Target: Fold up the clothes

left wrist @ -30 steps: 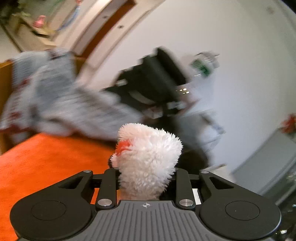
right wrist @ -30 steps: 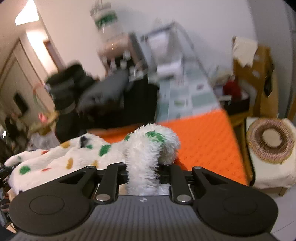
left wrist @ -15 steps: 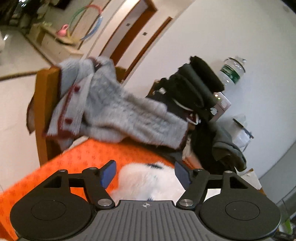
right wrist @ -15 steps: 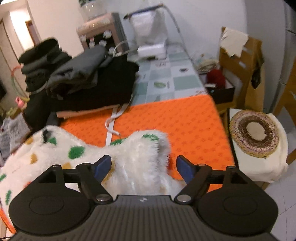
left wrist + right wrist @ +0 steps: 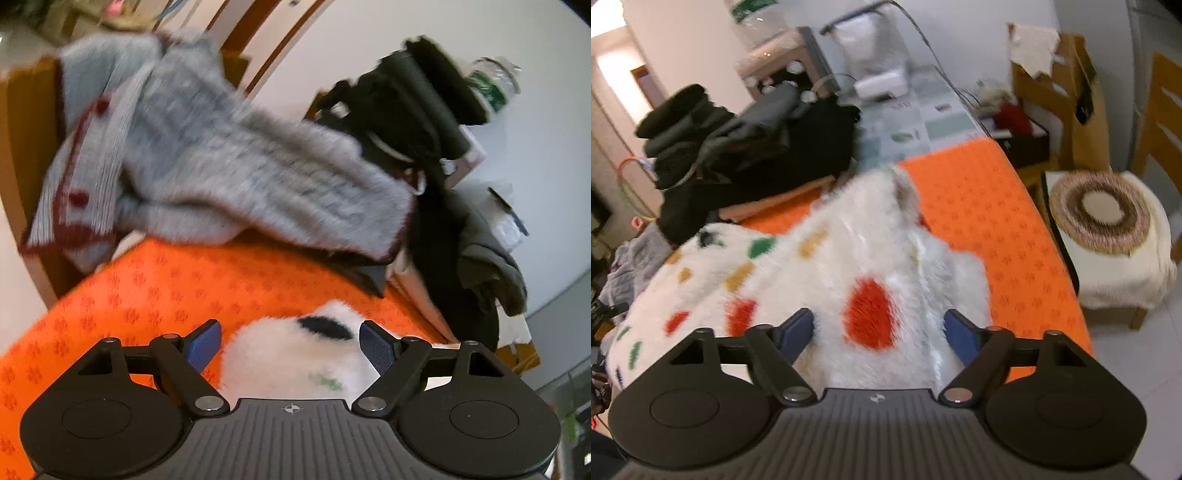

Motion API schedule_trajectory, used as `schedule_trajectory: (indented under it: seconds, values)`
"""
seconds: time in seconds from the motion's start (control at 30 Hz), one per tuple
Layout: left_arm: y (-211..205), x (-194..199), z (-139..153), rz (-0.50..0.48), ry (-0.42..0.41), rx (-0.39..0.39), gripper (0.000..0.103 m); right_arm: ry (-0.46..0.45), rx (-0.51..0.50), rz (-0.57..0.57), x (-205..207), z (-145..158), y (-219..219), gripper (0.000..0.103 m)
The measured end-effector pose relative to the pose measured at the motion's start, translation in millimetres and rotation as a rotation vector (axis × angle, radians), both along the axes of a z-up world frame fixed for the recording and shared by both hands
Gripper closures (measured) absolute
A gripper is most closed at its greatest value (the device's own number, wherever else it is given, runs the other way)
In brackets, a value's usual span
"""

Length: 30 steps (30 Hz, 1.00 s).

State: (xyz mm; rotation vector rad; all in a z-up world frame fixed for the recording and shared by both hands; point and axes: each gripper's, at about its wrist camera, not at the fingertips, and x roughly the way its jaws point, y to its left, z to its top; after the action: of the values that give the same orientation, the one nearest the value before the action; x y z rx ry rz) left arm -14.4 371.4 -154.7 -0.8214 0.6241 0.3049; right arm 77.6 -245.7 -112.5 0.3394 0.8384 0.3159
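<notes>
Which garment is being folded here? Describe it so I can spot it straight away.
Find the orange tablecloth. On it, just ahead of the open right tool, lies a fluffy white fleece. Unlike the grey cardigan and the black clothes pile behind, it has red, green and yellow spots.

Both wrist views low over fleece [image 5: 827,266]

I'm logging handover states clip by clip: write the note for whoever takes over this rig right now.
Left gripper: open, holding nothing, poised over an edge of the fluffy white garment with coloured dots.
Right gripper: open, empty, over the same garment.
The garment lies bunched on the orange patterned table cover; a grey knitted cardigan with dark red trim is draped over the chair behind.
Done: garment laid down, no tidy fold visible.
Left: regrasp, fold it; likely the cardigan after.
</notes>
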Motion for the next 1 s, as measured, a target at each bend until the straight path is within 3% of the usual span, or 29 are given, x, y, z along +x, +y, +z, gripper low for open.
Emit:
schedule_trajectory:
  seconds: [0.13, 0.2, 0.27, 0.37, 0.57, 0.67, 0.77, 0.83, 0.9, 0.97, 1.0]
  values:
    - [3.7, 5.3, -11.8, -0.033, 0.017, -0.108, 0.02, 0.022, 0.037, -0.011, -7.5, -13.6, 0.6, 0.081]
    - [5.6, 7.1, -15.6, -0.042, 0.016, -0.154, 0.031, 0.015, 0.045, -0.024, -13.1, -11.2, -1.2, 0.085]
    - [5.1, 7.4, -13.2, -0.051, -0.008, -0.173, 0.075, -0.002, 0.046, -0.041, -19.8, -3.5, -4.3, 0.087]
    - [-3.2, 8.4, 4.6, -0.092, -0.085, -0.105, 0.084, -0.028, 0.049, -0.068, -29.9, 8.0, -9.5, 0.09]
    - [-24.5, 37.1, 55.1, -0.187, -0.227, 0.018, 0.085, -0.036, 0.043, -0.153, -58.5, 23.3, -39.1, 0.093]
    - [-35.6, 63.9, 61.1, -0.242, -0.216, 0.077, 0.085, -0.006, 0.041, -0.2, -68.8, 15.7, -53.8, 0.093]
    - [-41.6, 90.0, 39.0, -0.261, -0.105, 0.143, 0.085, 0.035, 0.058, -0.221, -66.4, -5.6, -57.7, 0.09]
    - [-42.2, 99.9, 19.1, -0.26, -0.026, 0.168, 0.084, 0.052, 0.004, -0.207, -57.4, -21.2, -48.5, 0.087]
    - [-40.4, 102.2, 5.5, -0.249, 0.017, 0.168, 0.079, 0.063, -0.069, -0.188, -45.7, -36.0, -36.7, 0.076]
    - [-35.4, 97.8, 4.8, -0.228, 0.019, 0.15, 0.07, 0.071, -0.115, -0.172, -37.2, -41.6, -27.9, 0.063]
    - [-34.0, 93.4, 9.0, -0.219, 0.008, 0.15, 0.069, 0.071, -0.134, -0.166, -34.2, -41.5, -23.8, 0.061]
